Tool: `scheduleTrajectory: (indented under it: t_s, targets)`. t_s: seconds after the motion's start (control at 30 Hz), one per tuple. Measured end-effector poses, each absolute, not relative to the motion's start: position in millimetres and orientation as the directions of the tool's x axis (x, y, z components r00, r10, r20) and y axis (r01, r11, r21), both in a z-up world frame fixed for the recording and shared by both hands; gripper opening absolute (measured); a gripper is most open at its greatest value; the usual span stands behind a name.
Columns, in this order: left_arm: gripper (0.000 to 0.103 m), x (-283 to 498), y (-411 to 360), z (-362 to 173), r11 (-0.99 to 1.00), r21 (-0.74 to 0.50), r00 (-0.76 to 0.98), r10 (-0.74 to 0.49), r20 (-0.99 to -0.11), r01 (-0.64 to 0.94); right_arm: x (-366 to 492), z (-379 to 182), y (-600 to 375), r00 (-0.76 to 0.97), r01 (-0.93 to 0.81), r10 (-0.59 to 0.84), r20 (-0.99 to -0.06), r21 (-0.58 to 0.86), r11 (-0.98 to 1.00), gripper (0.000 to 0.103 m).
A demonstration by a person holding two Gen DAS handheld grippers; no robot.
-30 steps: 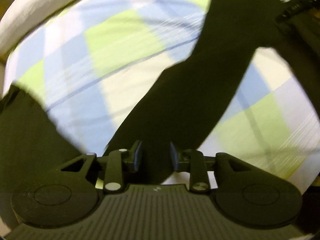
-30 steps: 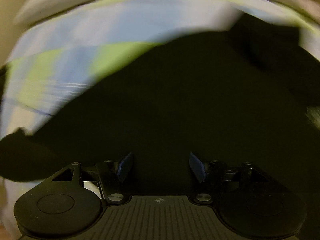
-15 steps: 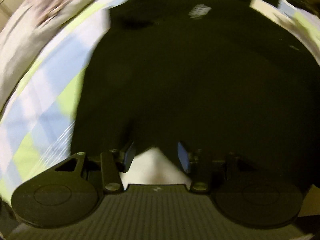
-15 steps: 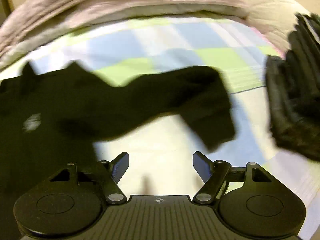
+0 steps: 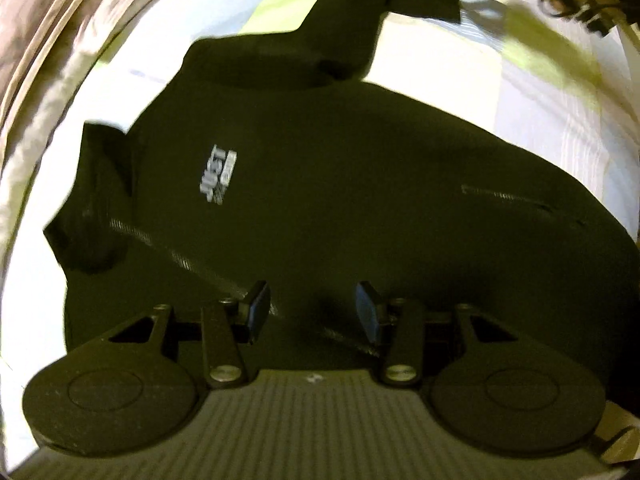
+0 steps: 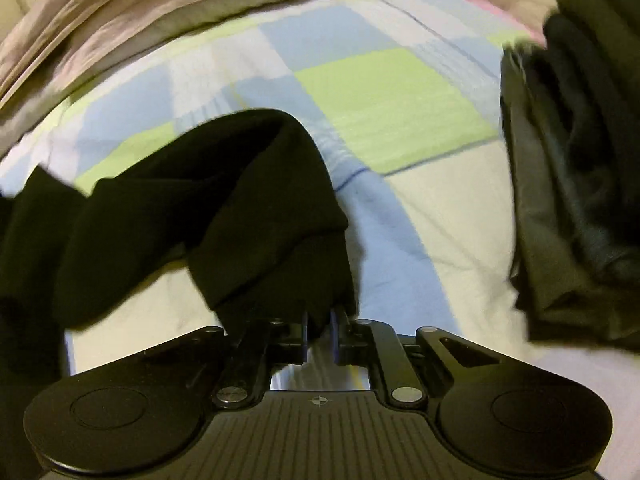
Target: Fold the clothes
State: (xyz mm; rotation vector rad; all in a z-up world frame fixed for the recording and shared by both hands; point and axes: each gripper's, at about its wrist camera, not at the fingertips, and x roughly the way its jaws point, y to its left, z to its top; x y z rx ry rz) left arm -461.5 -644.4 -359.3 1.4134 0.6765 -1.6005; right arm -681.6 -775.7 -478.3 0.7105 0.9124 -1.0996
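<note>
Spread over a checked bedsheet (image 6: pixel 384 96) of blue, green and cream: a black jacket (image 5: pixel 340 184), front up, white logo (image 5: pixel 219 174) on the chest. At the far edge, a bunched beige blanket (image 6: pixel 132 12). Right of the sleeve, a heap of dark clothes (image 6: pixel 580 168), well apart. Closing on the cuff of the sleeve (image 6: pixel 256 208): right gripper (image 6: pixel 319 330), pads pinching the cloth. Above the jacket body: left gripper (image 5: pixel 312 310), half spread, holding nothing.

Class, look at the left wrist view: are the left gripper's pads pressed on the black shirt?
No: the left gripper hangs with its jaws apart above the black shirt, pads clear of cloth.
</note>
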Motion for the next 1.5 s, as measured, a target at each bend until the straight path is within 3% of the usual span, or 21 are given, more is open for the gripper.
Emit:
scheduleTrajectory:
  t_s: [0.17,0.4,0.43,0.63,0.8,0.83,0.87,0.9,0.93,1.1,1.13,1.3,1.33,1.37,1.4,1.5]
  targets:
    - [0.042,-475.0,-659.4,-352.8,-0.53,0.157,0.013,-0.266,-0.964,0.833,-721.2,-417.5,-747.8,0.059,0.936,-0.561,-0.826,-0.149,0.318,0.007]
    - [0.042,-496.8,-669.7,-353.6,-0.589,0.163,-0.016,-0.286,-0.958,0.792,-767.7,-369.1,-700.4,-0.039,0.937,-0.559,-0.828,-0.225,0.268,0.004]
    - [0.042,-498.7,-669.4,-353.1,-0.593,0.164,-0.019,-0.289,-0.957,0.789,-769.0,-366.0,-697.8,-0.053,0.937,-0.562,-0.826,-0.235,0.258,0.0]
    - [0.042,-502.9,-664.7,-353.6,-0.6,0.164,-0.022,-0.29,-0.957,0.783,-775.9,-367.5,-687.9,-0.097,0.939,-0.527,-0.845,-0.252,0.232,0.0]
    - [0.042,-504.0,-656.9,-357.2,-0.607,0.159,-0.016,-0.273,-0.962,0.779,-758.4,-392.4,-674.6,-0.004,0.91,-0.468,-0.884,-0.198,0.366,0.001]
    - [0.042,-504.5,-655.3,-358.2,-0.608,0.157,-0.016,-0.269,-0.963,0.779,-749.1,-398.4,-670.8,0.005,0.881,-0.47,-0.882,-0.219,0.42,0.018]
    - [0.042,-504.9,-653.9,-359.2,-0.609,0.155,-0.015,-0.265,-0.964,0.778,-738.9,-405.2,-666.6,0.001,0.841,-0.482,-0.876,-0.26,0.475,0.049]
    - [0.042,-505.4,-652.6,-360.3,-0.61,0.153,-0.015,-0.262,-0.965,0.777,-731.2,-410.9,-663.1,0.005,0.804,-0.498,-0.867,-0.293,0.518,0.068]
    - [0.042,-505.9,-651.3,-361.5,-0.611,0.152,-0.015,-0.259,-0.966,0.777,-725.0,-415.7,-660.0,0.017,0.769,-0.513,-0.858,-0.317,0.555,0.08]
    - [0.043,-507.4,-646.5,-370.5,-0.603,0.142,-0.01,-0.241,-0.97,0.785,-699.7,-435.5,-659.1,0.089,0.639,-0.542,-0.836,-0.37,0.675,0.079]
    - [0.043,-507.7,-645.9,-372.5,-0.602,0.137,-0.011,-0.235,-0.972,0.787,-693.3,-439.9,-659.1,0.104,0.608,-0.546,-0.831,-0.381,0.696,0.079]
    - [0.043,-512.2,-642.0,-378.0,-0.608,0.126,-0.014,-0.22,-0.975,0.784,-678.5,-470.0,-660.7,0.062,0.483,-0.557,-0.829,-0.463,0.743,0.044]
    - [0.043,-513.1,-641.7,-377.6,-0.609,0.122,-0.018,-0.219,-0.976,0.784,-679.4,-473.6,-662.3,0.043,0.472,-0.56,-0.827,-0.477,0.741,0.033]
    - [0.043,-513.8,-641.9,-376.7,-0.61,0.118,-0.023,-0.218,-0.976,0.784,-681.4,-476.2,-664.7,0.028,0.464,-0.559,-0.828,-0.485,0.742,0.013]
    - [0.043,-514.4,-642.7,-375.3,-0.61,0.116,-0.028,-0.221,-0.975,0.784,-682.2,-475.8,-666.6,0.018,0.461,-0.55,-0.835,-0.481,0.746,0.004]
    - [0.043,-516.9,-646.5,-370.4,-0.61,0.11,-0.043,-0.231,-0.972,0.784,-690.3,-445.7,-666.4,0.036,0.507,-0.5,-0.865,-0.415,0.755,0.003]
